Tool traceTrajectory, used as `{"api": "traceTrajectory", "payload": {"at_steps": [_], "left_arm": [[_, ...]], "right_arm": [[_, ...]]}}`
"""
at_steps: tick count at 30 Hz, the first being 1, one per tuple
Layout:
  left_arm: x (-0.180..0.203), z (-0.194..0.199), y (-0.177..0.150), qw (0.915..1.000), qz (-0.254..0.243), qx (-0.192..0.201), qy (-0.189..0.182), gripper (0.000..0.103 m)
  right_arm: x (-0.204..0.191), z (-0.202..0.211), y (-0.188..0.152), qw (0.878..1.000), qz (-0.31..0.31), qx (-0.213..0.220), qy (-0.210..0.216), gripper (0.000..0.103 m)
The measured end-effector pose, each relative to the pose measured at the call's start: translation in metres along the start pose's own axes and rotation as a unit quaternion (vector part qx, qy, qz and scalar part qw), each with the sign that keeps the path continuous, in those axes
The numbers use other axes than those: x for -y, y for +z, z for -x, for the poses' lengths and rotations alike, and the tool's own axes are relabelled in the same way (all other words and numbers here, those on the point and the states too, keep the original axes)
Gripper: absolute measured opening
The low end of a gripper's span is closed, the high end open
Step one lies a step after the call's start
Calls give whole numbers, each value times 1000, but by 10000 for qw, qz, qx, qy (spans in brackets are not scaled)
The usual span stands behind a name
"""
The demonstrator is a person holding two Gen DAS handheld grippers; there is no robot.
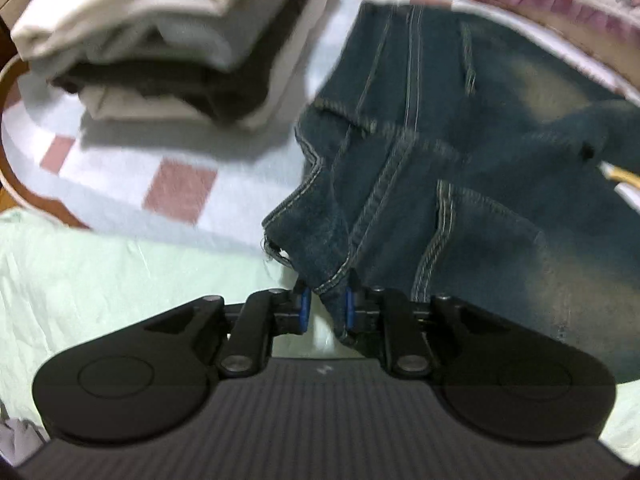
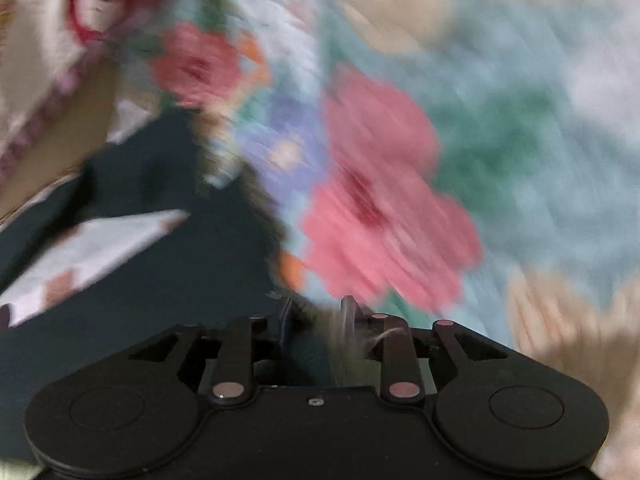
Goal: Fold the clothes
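Left tongs (image 1: 326, 308) grip jeans (image 1: 440, 140) hem w/ narrow gap; right tongs (image 2: 316, 320) pinch frayed denim. Stack (image 1: 168, 40) folded; jeans not yet.

jeans (image 1: 460, 152) | dark blue denim, faded patches, pale stitching | spread rumpled on checked cloth

Round table (image 1: 24, 184) with a brown rim, covered by a white cloth (image 1: 120, 168) checked with reddish squares. On the cloth, far left, a stack (image 1: 160, 40) of folded clothes, beige and white over something dark. Just right of the stack, jeans (image 1: 460, 160) spread across the cloth, seams up, their near corner lifted off the surface. Below the table edge, pale green sheeting (image 1: 100, 272). In the right wrist view, heavily blurred, apparently a floral quilt (image 2: 392, 184) past the dark denim.
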State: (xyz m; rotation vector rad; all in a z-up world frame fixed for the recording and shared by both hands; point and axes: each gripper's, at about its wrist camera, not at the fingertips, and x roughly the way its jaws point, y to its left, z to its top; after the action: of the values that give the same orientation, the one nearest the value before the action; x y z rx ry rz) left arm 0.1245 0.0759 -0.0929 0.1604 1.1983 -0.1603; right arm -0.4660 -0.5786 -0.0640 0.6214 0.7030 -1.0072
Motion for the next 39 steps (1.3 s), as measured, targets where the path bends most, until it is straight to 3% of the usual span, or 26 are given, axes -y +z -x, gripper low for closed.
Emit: {"api": "traceTrajectory", "payload": {"at_steps": [3, 9, 12, 13, 15, 16, 19, 23, 27, 30, 33, 34, 36, 39], "left_arm": [[-2, 7, 0, 9998, 108, 159, 19, 23], [-7, 39, -10, 9977, 498, 466, 54, 29], [8, 72, -29, 9941, 465, 974, 68, 34], [16, 83, -39, 9922, 379, 1190, -23, 35], [32, 104, -58, 9864, 207, 1621, -204, 47], [41, 112, -66, 9836, 75, 1775, -322, 47], [86, 111, -71, 9792, -740, 1670, -881, 47], [153, 94, -74, 9613, -1698, 1380, -1673, 51], [224, 60, -81, 9348, -2572, 998, -2237, 53], [276, 34, -91, 9124, -3253, 463, -2443, 53], [311, 18, -95, 8986, -3605, 291, -2485, 53], [321, 13, -96, 8957, -3686, 237, -2476, 54], [329, 4, -93, 9036, -3592, 215, -2326, 54], [334, -3, -90, 9157, -3449, 267, -2045, 54]], "right_arm": [[11, 12, -19, 9991, -388, 183, 48, 39], [28, 40, -56, 9931, -1048, 482, 201, 40], [17, 55, -69, 9919, -1148, 287, 467, 43], [12, 58, -76, 9913, -1193, 227, 507, 44], [-2, 65, -89, 9903, -1221, 135, 644, 45], [-11, 68, -95, 9907, -1133, 125, 739, 45], [-47, 78, -106, 9926, -526, 44, 1096, 45], [-116, 75, -106, 9831, 852, -188, 1611, 45], [-167, 55, -114, 9730, 1927, -108, 1269, 55], [-173, 33, -104, 9762, 1816, -176, 1170, 52], [-175, 15, -87, 9804, 1604, -329, 1093, 51], [-175, 11, -83, 9809, 1565, -375, 1092, 51], [-172, 2, -76, 9814, 1526, -437, 1081, 48], [-146, 6, -67, 9917, 1068, -270, 656, 49]]}}
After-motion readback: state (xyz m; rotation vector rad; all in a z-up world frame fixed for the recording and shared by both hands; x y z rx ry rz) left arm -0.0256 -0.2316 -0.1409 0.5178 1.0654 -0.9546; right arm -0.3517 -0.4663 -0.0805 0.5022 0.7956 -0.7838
